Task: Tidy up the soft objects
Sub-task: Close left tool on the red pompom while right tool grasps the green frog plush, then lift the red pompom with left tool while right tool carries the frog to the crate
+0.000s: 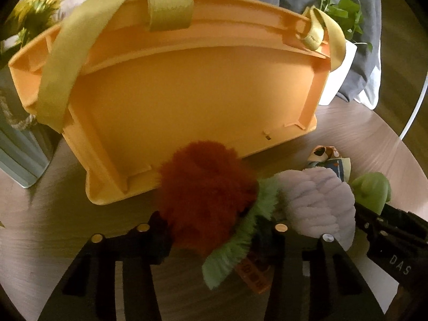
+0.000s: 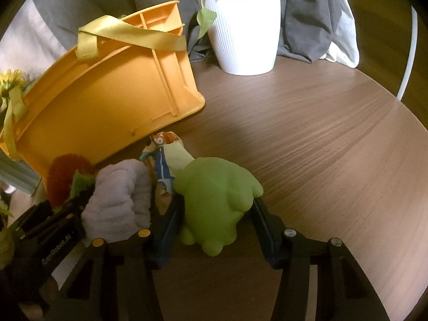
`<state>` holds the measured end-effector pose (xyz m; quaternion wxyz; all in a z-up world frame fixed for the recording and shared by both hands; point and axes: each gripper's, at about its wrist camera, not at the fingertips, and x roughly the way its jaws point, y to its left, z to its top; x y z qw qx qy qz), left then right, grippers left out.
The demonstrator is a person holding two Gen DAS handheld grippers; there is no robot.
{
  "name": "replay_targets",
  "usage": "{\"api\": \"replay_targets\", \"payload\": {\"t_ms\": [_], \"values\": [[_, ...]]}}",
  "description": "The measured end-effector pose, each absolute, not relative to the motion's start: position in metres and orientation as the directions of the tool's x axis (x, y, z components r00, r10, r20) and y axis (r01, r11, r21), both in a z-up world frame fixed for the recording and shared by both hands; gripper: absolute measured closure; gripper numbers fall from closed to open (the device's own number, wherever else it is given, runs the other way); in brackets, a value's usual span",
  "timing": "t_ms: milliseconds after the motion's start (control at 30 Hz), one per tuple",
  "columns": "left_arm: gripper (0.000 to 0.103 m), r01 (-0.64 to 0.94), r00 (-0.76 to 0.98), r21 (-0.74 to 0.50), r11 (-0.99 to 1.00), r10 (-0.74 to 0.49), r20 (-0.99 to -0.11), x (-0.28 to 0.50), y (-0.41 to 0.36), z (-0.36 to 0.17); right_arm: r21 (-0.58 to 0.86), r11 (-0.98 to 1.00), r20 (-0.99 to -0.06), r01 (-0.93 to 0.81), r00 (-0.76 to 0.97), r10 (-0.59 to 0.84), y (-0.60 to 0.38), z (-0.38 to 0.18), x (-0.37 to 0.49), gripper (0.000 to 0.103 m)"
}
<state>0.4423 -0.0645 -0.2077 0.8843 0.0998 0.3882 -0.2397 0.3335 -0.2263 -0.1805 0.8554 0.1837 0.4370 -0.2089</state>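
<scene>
An orange basket (image 1: 187,96) with yellow fabric straps (image 1: 61,75) stands on the round wooden table; it also shows in the right wrist view (image 2: 101,107). My left gripper (image 1: 214,230) has its fingers on both sides of a fuzzy red-and-green plush (image 1: 206,195) in front of the basket. My right gripper (image 2: 214,211) has its fingers against both sides of a soft green toy (image 2: 214,198). Between them lie a lilac plush (image 1: 318,203), also in the right wrist view (image 2: 120,200), and a small printed fabric doll (image 2: 165,157).
A white ribbed plant pot (image 2: 243,29) stands at the back of the table (image 2: 321,133). Grey cloth (image 2: 307,26) hangs behind it. Yellow flowers (image 1: 37,8) and a pale green box (image 1: 18,155) stand left of the basket. A white cable (image 2: 409,53) runs at the far right.
</scene>
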Motion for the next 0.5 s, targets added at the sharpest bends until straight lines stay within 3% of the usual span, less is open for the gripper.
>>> {"api": "replay_targets", "payload": {"t_ms": [500], "values": [[0.06, 0.455, 0.646, 0.004, 0.89, -0.327, -0.69, 0.412, -0.05, -0.178, 0.163, 0.879, -0.791, 0.448, 0.592, -0.155, -0.223, -0.158, 0.325, 0.051]]}}
